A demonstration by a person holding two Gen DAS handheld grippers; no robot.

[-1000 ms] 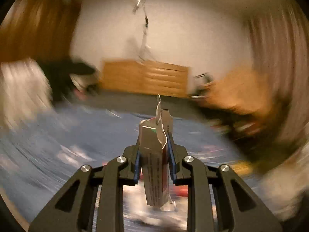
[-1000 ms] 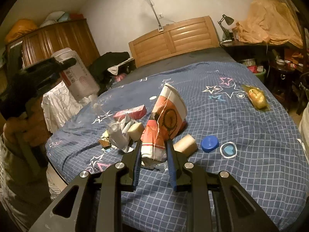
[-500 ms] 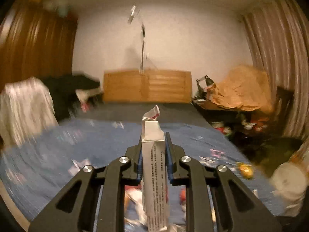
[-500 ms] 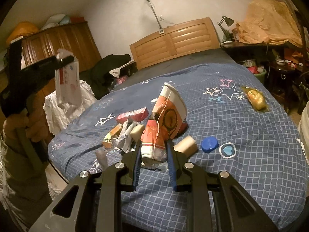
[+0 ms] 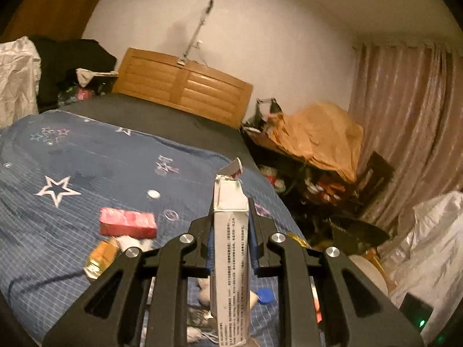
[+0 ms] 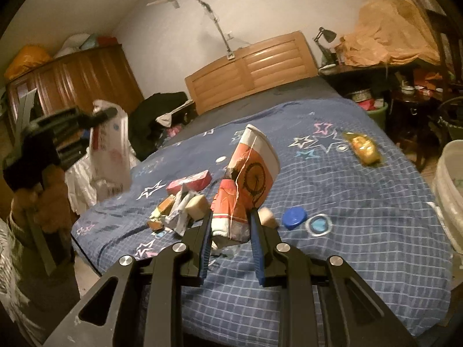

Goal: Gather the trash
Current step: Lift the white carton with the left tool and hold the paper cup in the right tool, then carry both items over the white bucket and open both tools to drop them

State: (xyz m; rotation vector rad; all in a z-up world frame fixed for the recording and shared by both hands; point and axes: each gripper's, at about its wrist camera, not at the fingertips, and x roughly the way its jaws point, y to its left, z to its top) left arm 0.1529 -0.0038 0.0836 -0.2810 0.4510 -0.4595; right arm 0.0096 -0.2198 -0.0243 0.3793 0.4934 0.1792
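A dim bedroom seen from two hand-held tools, each looking along its own tongs over a bed [image 6: 361,231] with a blue checked cover printed with stars.

The left tongs [image 5: 231,217] are clenched on a flattened white carton [image 5: 231,257] with small printed text. The carton stands upright between the two fingers, its torn top rising above the fingertips and its lower end running out of the bottom of the view. In the right wrist view the same left tongs [image 6: 101,114] appear at the far left, raised above the bed's edge, with the carton [image 6: 108,150] hanging below them, blurred.

The right tongs [image 6: 230,222] are clenched on a crushed orange and white paper cup [image 6: 246,182]. Its crumpled base sits between the fingers; its open rim tilts up and away, above the bed.

Loose on the cover beside the cup: a pink box [image 6: 189,180], a small heap of crumpled wrappers [image 6: 173,211], a blue bottle cap [image 6: 294,217] and, well apart to the right, a yellow packet [image 6: 364,147]. What the wrappers are is hard to make out. A beige lump behind the right finger is half hidden. A white bag [image 5: 434,248] stands at the right edge, cut off by the frame.
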